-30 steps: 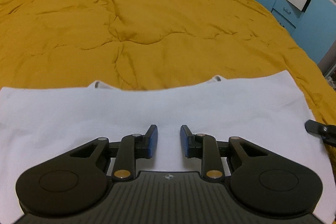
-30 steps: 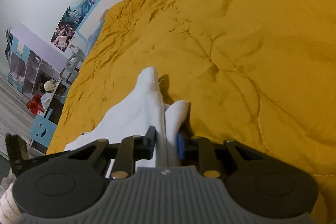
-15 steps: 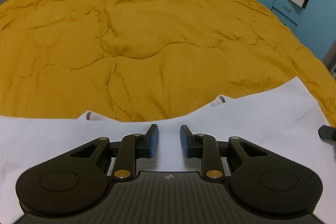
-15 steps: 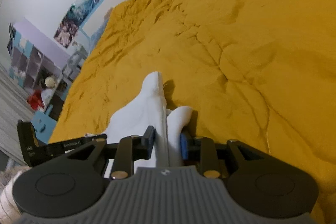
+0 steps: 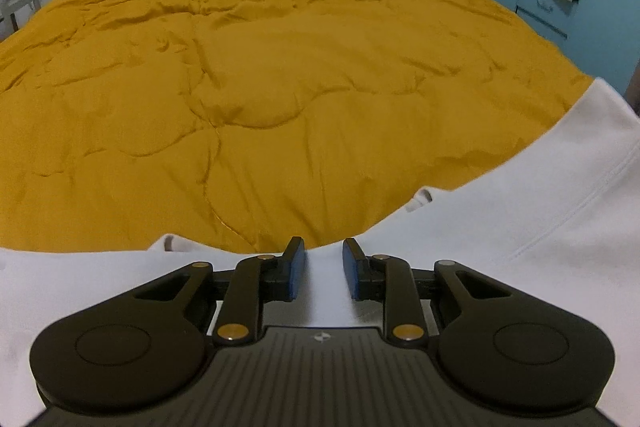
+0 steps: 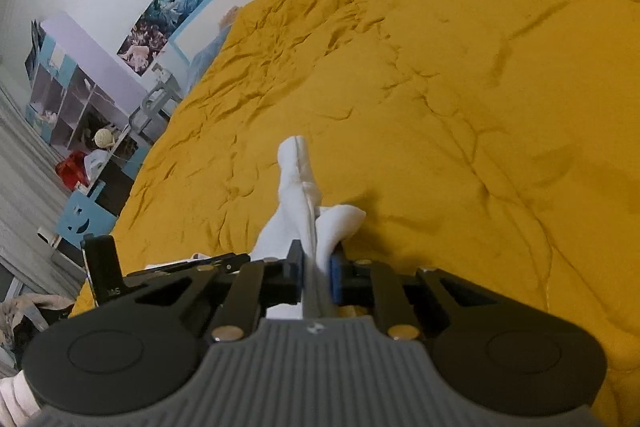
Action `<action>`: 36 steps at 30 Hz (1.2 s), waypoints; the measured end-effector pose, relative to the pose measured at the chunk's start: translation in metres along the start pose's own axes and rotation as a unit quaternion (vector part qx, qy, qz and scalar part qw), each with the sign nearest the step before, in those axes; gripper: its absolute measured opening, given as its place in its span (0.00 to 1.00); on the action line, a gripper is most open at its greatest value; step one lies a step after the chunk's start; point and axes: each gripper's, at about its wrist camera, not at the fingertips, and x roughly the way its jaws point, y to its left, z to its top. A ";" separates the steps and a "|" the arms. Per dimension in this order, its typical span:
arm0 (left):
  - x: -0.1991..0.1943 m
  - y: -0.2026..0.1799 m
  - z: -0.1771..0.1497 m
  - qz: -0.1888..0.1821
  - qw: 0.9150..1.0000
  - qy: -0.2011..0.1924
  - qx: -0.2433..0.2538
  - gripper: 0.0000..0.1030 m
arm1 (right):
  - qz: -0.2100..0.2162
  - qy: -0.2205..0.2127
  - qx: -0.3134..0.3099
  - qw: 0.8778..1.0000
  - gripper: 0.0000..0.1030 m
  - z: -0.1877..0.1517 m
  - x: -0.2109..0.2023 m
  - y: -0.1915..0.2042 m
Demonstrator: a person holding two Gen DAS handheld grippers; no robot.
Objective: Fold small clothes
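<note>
Right gripper [image 6: 316,275]: fingers have just been closing and now pinch a bunched edge of the white garment [image 6: 298,199]; its gathered tip stands higher off the yellow quilt [image 6: 440,87] than a second ago. Left gripper [image 5: 323,269]: fingers narrowly apart, unchanged, white cloth seen between them; whether they press it I cannot tell. In the left view the garment's right edge has lifted, exposing more quilt.

Both grippers black: left gripper [image 5: 323,267] and right gripper [image 6: 316,269] have blue pads [image 5: 297,267], brass pivot screws [image 5: 231,331], round side discs [image 5: 114,346], ribbed grey housing [image 6: 312,379] with small white logo.
</note>
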 end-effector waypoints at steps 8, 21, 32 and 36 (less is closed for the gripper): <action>-0.069 0.034 -0.006 -0.020 0.999 -0.026 -0.038 0.29 | -0.011 0.023 0.023 0.999 0.07 0.014 -0.010 0.031; -0.161 0.131 -0.041 0.005 0.993 -0.041 -0.112 0.29 | 0.008 0.041 0.025 0.999 0.06 0.019 0.003 0.184; -0.174 0.213 -0.059 0.018 0.979 -0.049 -0.198 0.29 | -0.003 0.083 -0.004 0.997 0.05 -0.032 0.087 0.318; -0.166 0.233 -0.066 0.021 0.977 -0.042 -0.208 0.29 | -0.001 0.095 -0.009 0.995 0.05 -0.057 0.128 0.345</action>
